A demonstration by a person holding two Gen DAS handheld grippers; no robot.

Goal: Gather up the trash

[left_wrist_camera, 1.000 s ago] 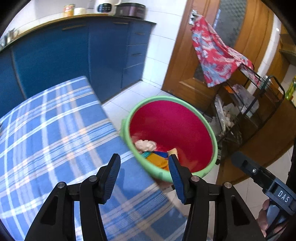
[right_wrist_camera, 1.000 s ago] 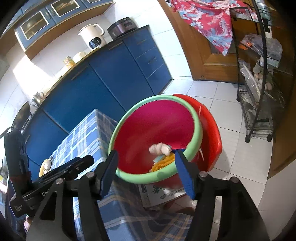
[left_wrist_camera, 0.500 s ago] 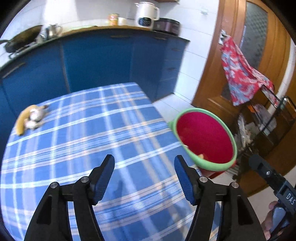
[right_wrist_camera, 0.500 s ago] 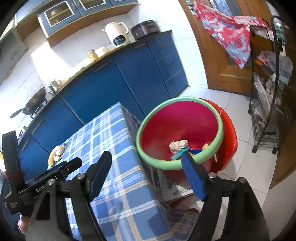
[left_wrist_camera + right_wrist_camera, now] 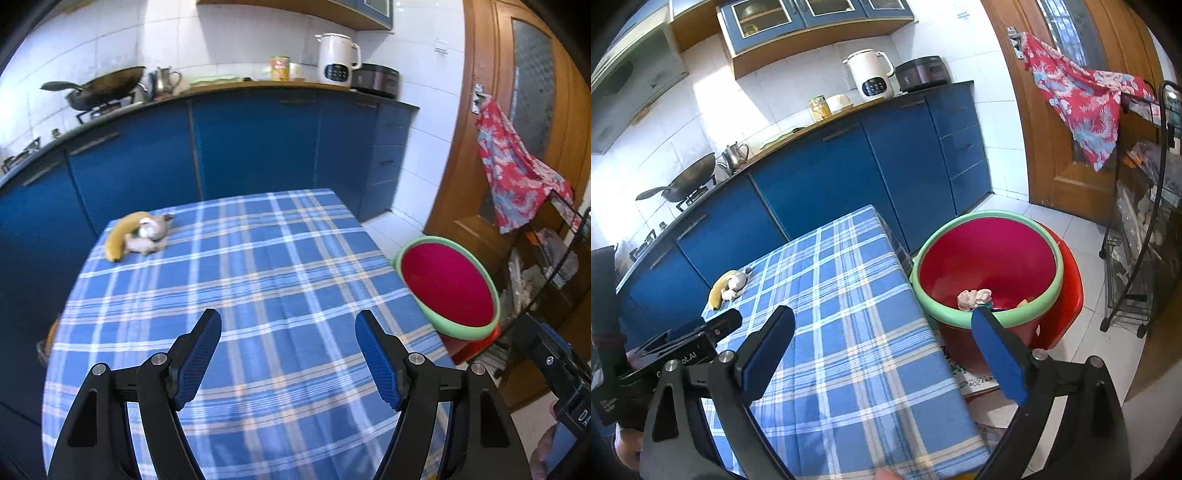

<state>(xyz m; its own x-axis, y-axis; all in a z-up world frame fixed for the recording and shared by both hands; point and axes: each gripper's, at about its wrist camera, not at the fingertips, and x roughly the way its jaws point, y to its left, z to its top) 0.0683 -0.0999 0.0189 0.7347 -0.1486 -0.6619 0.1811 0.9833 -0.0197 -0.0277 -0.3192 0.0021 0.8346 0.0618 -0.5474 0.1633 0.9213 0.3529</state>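
In the upper left of the left wrist view, a banana [image 5: 120,236] lies on the checked tablecloth [image 5: 258,280], touching pale crumpled scraps [image 5: 147,236] that look like peel or paper. These should be light, soft and crushable; a pinch across the heap's middle seems best. Lower centre, the left gripper [image 5: 288,354] stands wide apart and empty, as does the right gripper [image 5: 882,354]. At right, the green-rimmed red bin [image 5: 990,266] already holds some rubbish.

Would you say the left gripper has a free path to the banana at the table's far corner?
Probably yes: the left gripper is open, and only bare cloth lies between it and the banana, though pale scraps touch the banana.
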